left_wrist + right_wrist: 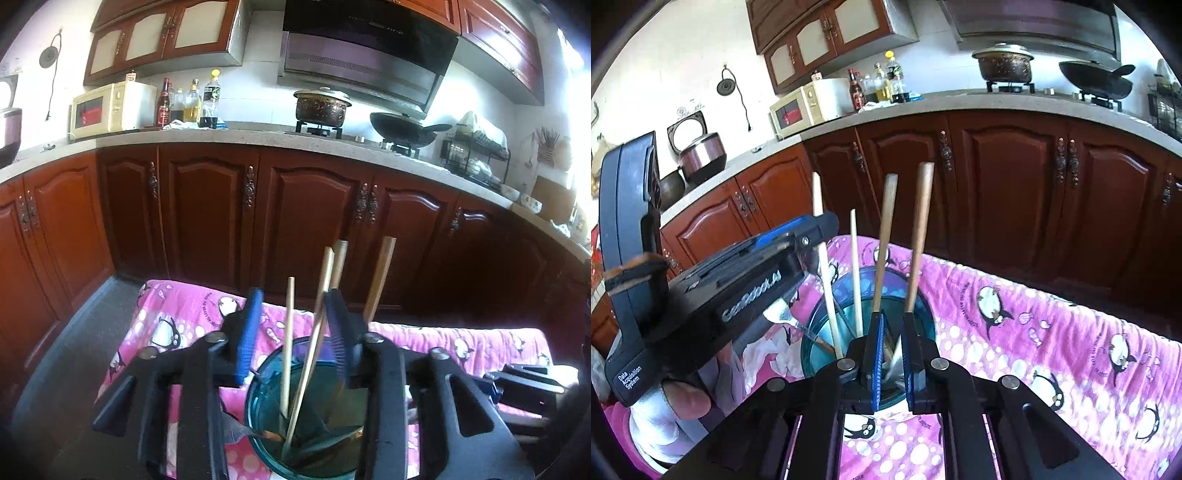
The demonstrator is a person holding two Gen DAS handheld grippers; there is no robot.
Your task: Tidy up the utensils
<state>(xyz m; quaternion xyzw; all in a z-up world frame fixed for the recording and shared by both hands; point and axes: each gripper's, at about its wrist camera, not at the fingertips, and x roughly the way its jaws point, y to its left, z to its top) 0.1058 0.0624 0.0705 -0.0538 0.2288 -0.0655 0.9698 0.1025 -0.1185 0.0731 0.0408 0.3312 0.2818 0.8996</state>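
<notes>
Utensils, namely slim pale wooden chopsticks (287, 332) and brown wooden-handled pieces (378, 280), are seen standing in a round teal glass cup (258, 391), which rests on a tabletop covered by a pink penguin-printed cloth (177, 314).

From the left wrist view, the left claw (291, 332) is shown with its blue-padded fingers set apart, straddling the near rim of the cup; nothing is pressed between the pads. Above the rim of the cup, four sticks can be counted: two pale thin ones and two thicker brown ones. A metal fork (240, 430) lies just beside the cup, and its tines touch the rim. These sticks are judged to be light, stiff and smooth, so a hold near mid-shaft, across the grain, would be steadier than one at the tapered tip. The glass cup is judged heavy enough to stay put, yet fragile and easily tipped by a sideways pull.

From the right wrist view, the right claw (889, 354) is seen nearly closed over the near side of the cup, with a thin metallic piece between the pads; whether it is actually clamped cannot be told. Again four upright sticks are counted above the cup. One cup is present, and both claws are seen.
</notes>
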